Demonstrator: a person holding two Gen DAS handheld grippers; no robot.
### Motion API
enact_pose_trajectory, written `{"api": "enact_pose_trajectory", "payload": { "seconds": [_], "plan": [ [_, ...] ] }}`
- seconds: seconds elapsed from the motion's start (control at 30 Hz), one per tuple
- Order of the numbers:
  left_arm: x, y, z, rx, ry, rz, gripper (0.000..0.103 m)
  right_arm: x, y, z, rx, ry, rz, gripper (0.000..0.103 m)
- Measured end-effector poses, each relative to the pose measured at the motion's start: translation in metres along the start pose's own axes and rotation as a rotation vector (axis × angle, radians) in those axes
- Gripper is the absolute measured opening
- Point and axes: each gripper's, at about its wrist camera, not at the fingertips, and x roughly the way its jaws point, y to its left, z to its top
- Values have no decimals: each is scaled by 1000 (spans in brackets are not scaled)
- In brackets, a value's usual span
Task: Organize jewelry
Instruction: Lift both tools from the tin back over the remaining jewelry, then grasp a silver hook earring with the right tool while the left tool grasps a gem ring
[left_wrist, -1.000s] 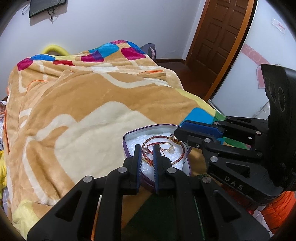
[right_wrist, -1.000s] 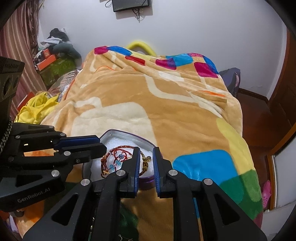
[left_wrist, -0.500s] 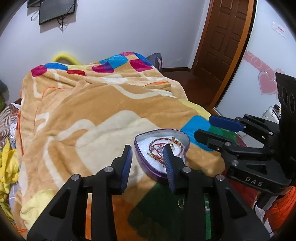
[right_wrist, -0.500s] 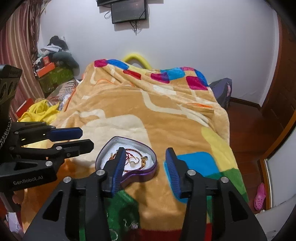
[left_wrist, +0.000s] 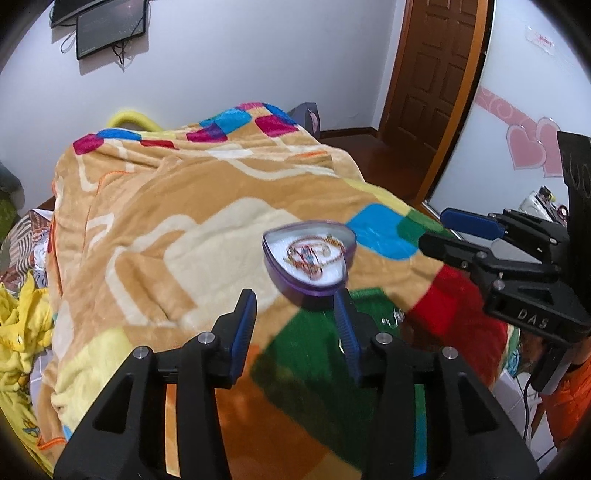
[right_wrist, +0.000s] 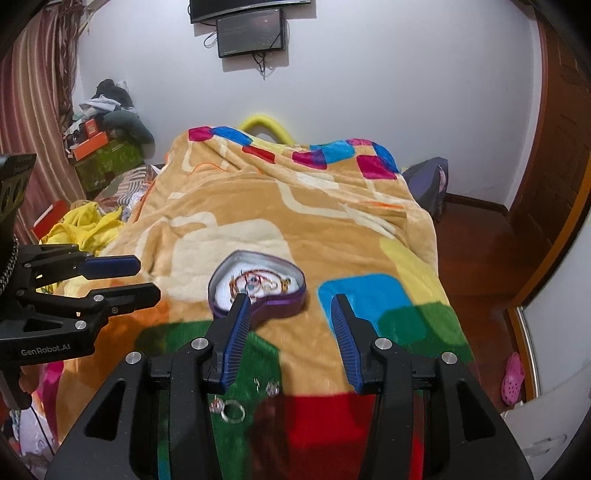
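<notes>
- The heart-shaped tin (right_wrist: 258, 291) sits mid-bed on the blanket (right_wrist: 280, 206), already holding bracelets (left_wrist: 314, 254)
- A ring (right_wrist: 233, 410) and small earrings (right_wrist: 272, 387) lie loose on the near blanket
- Left hand-held gripper (left_wrist: 295, 325) and right hand-held gripper (right_wrist: 290, 332) are both spread, empty

White letters "DAS" stand on the black body of the right hand-held gripper (left_wrist: 458, 230). "GenRobot.AI" is printed in white on the body of the left hand-held gripper (right_wrist: 122, 278).

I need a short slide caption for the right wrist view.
Open right gripper above a heart-shaped tin of bracelets on a patterned blanket.
</notes>
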Motion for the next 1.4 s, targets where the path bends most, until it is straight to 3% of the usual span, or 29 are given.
{"api": "enact_pose_trajectory", "payload": {
  "seconds": [0.47, 0.77, 0.87, 0.93, 1.03, 1.4],
  "plan": [
    [28, -23, -45, 41, 132, -52, 43, 18, -12, -51, 60, 121, 11, 41],
    [43, -24, -53, 18, 165, -51, 43, 38, -1, -64, 45, 159, 64, 41],
    [45, -24, -54, 14, 168, -61, 42, 41, 2, -66, 33, 153, 68, 31],
    [45, -27, -54, 25, 165, -60, 38, 43, 3, -66, 19, 158, 73, 18],
    [44, -32, -55, 35, 167, -78, 30, 46, 3, -66, 14, 152, 77, 11],
    [38, -54, -49, 38, 159, -143, 29, 26, -4, -67, 53, 103, 87, 9]
  ]
}}
